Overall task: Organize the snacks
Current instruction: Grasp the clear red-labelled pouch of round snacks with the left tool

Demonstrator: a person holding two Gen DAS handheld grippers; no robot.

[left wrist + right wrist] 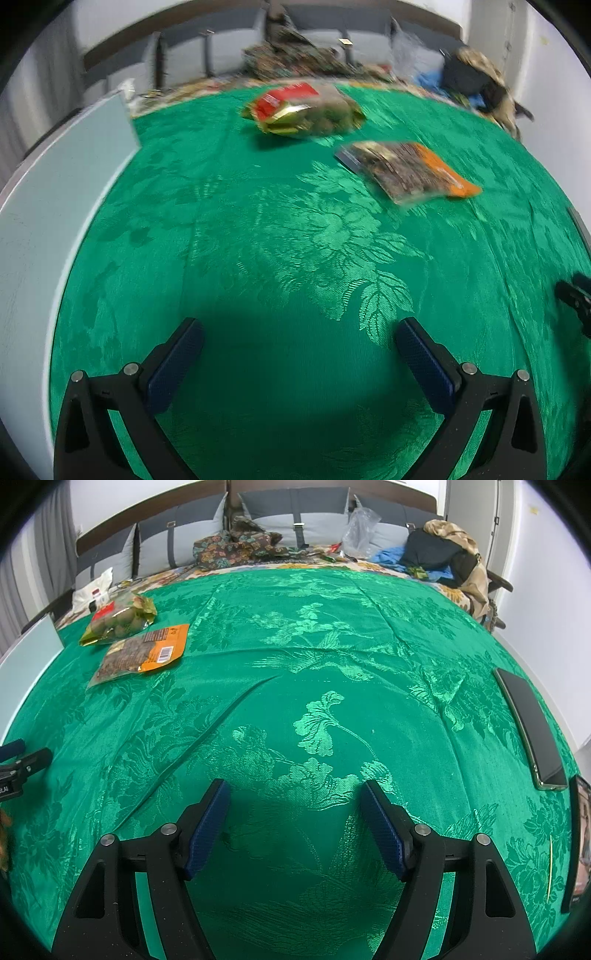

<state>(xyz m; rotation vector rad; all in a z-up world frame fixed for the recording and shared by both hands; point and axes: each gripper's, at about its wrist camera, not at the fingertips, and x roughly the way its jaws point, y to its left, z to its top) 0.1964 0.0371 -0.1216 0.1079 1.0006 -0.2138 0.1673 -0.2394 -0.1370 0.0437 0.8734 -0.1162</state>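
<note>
Both grippers stand with jaws spread wide and nothing between them. Seen from its own camera, the right gripper hangs over bare green cloth near the front edge, its blue pads clear of any packet; the left gripper does the same in the left wrist view, tilted down at the cloth with only its own shadow beneath.

Two snack packets lie toward the far left part of the green tablecloth. The red-and-gold packet of round pale pieces sits nearest the far edge, and the orange-edged clear packet of dark pieces lies just in front of it, flat, its barcode end turned toward the middle of the cloth. In the right wrist view their edges overlap or touch; in the blurred left wrist view the two appear slightly apart, so I cannot tell which.

A pale flat panel runs along the left edge. A dark phone lies along the right edge, with a second dark flat object just nearer the front corner. Beyond the far edge are grey cushions, patterned fabric and a heap of clothes.
</note>
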